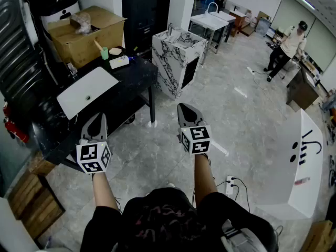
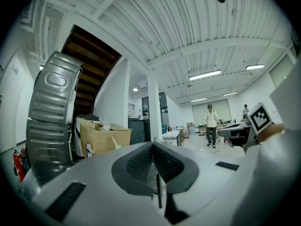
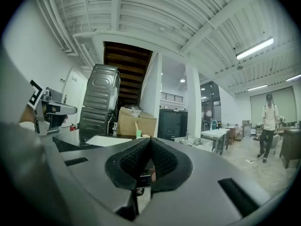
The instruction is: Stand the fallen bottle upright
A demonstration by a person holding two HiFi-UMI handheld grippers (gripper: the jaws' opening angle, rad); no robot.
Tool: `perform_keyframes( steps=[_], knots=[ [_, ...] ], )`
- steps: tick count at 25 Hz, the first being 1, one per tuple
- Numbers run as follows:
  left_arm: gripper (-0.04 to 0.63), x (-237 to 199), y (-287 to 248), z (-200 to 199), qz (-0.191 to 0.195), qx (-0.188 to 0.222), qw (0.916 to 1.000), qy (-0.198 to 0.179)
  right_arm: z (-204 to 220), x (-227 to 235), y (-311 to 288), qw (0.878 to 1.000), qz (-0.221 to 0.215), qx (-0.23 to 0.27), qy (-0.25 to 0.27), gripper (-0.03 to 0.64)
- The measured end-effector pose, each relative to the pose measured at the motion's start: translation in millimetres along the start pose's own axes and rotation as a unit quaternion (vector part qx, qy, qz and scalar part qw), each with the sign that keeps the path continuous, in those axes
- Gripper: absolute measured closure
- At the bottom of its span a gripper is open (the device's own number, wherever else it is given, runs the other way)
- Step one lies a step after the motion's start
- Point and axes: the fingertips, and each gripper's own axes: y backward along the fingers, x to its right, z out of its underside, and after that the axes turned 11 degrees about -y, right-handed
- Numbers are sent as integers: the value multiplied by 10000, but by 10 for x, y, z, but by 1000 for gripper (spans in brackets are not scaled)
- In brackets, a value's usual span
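Observation:
A white bottle point(image 1: 119, 62) lies on its side near the far end of the black table point(image 1: 134, 80), beside a small green cup point(image 1: 104, 53). Both grippers are held level in front of the person, well short of the bottle and touching nothing. My left gripper point(image 1: 97, 118) hovers by the table's near corner, and its jaws meet with nothing between them point(image 2: 152, 147). My right gripper point(image 1: 185, 109) hangs over the floor to the right of the table, jaws likewise closed and empty point(image 3: 150, 141).
A white basin point(image 1: 86, 91) is set into the table, with a cardboard box point(image 1: 86, 33) behind it. A marble-patterned block point(image 1: 176, 56) stands right of the table. A white counter point(image 1: 294, 161) is at the right. A person point(image 1: 286, 49) stands far off.

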Motion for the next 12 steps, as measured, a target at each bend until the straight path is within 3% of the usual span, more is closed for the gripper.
perform_keyframes(
  steps=[12],
  knots=[
    [578,8,-11,57,77,-21,9999,127,62,-92,-38,9998,-40,-94,172,601]
  ],
)
